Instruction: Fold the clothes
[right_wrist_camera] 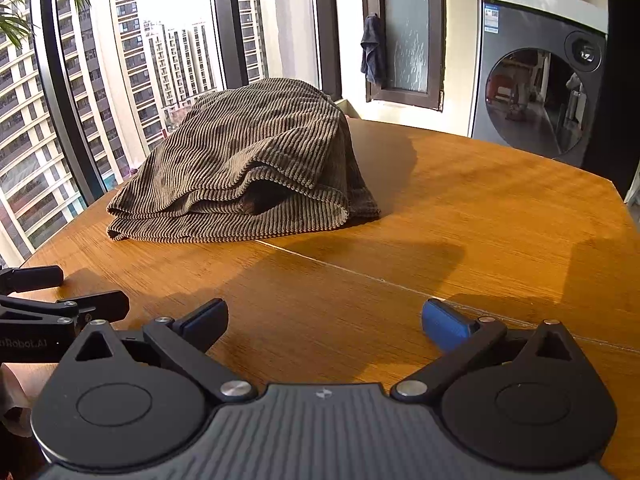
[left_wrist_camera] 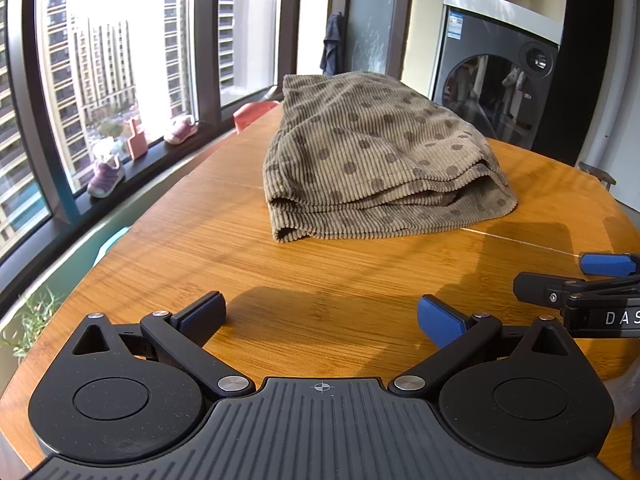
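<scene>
A brown corduroy garment with dark dots (left_wrist_camera: 372, 152) lies folded in a stack on the wooden table (left_wrist_camera: 304, 280); it also shows in the right wrist view (right_wrist_camera: 248, 168). My left gripper (left_wrist_camera: 322, 320) is open and empty, low over the table, well short of the garment. My right gripper (right_wrist_camera: 324, 322) is open and empty too, at the same distance from the garment. Each gripper shows at the edge of the other's view: the right one (left_wrist_camera: 592, 280) and the left one (right_wrist_camera: 60, 292).
Tall windows (left_wrist_camera: 120, 60) run along the left with small shoes (left_wrist_camera: 106, 176) on the sill. A washing machine (right_wrist_camera: 540, 88) stands behind the table. A red chair back (left_wrist_camera: 254, 114) is at the table's far left edge.
</scene>
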